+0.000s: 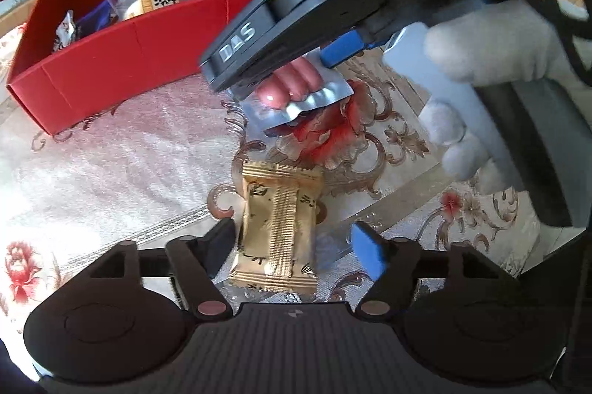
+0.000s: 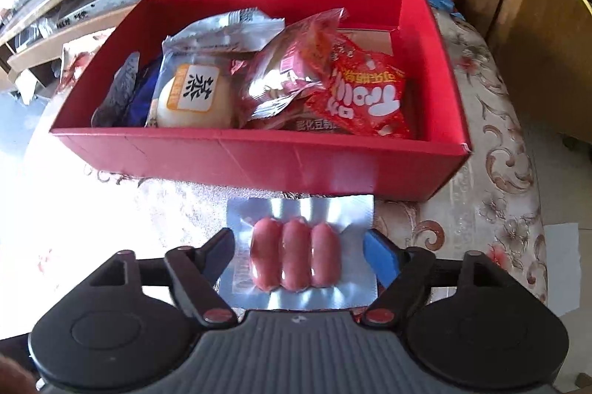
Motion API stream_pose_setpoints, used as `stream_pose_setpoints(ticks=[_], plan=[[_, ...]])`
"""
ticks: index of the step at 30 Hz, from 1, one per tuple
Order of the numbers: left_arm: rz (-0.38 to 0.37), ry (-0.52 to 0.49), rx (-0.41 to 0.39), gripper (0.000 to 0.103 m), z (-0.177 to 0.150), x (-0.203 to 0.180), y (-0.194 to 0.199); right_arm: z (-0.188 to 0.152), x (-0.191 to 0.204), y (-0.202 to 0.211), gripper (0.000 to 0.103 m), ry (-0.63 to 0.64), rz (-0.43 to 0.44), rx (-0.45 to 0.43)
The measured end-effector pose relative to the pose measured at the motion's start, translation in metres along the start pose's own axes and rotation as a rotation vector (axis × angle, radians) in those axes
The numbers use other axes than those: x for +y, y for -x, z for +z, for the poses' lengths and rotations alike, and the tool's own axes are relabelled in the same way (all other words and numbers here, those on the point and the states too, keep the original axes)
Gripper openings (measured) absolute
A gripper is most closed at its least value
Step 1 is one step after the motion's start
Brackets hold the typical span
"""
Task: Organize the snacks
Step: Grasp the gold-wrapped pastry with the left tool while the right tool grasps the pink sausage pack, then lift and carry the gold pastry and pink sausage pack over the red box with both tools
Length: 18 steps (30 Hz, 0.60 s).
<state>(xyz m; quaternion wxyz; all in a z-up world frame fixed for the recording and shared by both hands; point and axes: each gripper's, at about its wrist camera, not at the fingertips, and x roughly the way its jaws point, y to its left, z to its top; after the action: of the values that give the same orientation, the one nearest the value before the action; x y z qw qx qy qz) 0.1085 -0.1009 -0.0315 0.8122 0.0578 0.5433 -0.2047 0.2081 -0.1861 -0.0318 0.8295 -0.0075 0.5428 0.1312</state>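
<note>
- The left tongs [image 1: 294,242] stand spread about a gold-wrapped snack [image 1: 277,227] that lies flat on the bench [image 1: 111,172]. The dark finger sits just beside its left edge; the blue pad stands clear of the right edge, so nothing is pinched.
- The right tongs [image 2: 299,247] are spread too, around a foil pack of three pink sausages [image 2: 296,253]. In the right wrist view both pads stand off its edges — in the left view the pack looks tilted, and whether it rests on the bench I cannot tell.
- At twelve o'clock from the right tongs, just beyond the pack, sits the red box [image 2: 259,164], already holding several wrapped snacks.
- Judged step: picking up the last loose snacks. Next, each pair must press together on its packet, then lift over the near wall.
</note>
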Motion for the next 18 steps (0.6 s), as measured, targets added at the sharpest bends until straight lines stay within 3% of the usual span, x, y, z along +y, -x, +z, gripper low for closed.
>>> stream_pose_setpoints(ticks=[3, 7, 18], plan=[[0.004, 0.005, -0.004, 0.082, 0.001, 0.0, -0.003, -0.002, 0.007, -0.008, 0.103, 0.056, -0.006, 0.014], [0.013, 0.002, -0.008, 0.083, -0.001, 0.001, -0.001, -0.005, 0.014, -0.013, 0.103, 0.115, -0.036, 0.019], [0.025, 0.003, -0.006, 0.075, -0.005, 0.004, 0.003, -0.025, 0.005, 0.018, 0.081, 0.115, -0.017, -0.003]])
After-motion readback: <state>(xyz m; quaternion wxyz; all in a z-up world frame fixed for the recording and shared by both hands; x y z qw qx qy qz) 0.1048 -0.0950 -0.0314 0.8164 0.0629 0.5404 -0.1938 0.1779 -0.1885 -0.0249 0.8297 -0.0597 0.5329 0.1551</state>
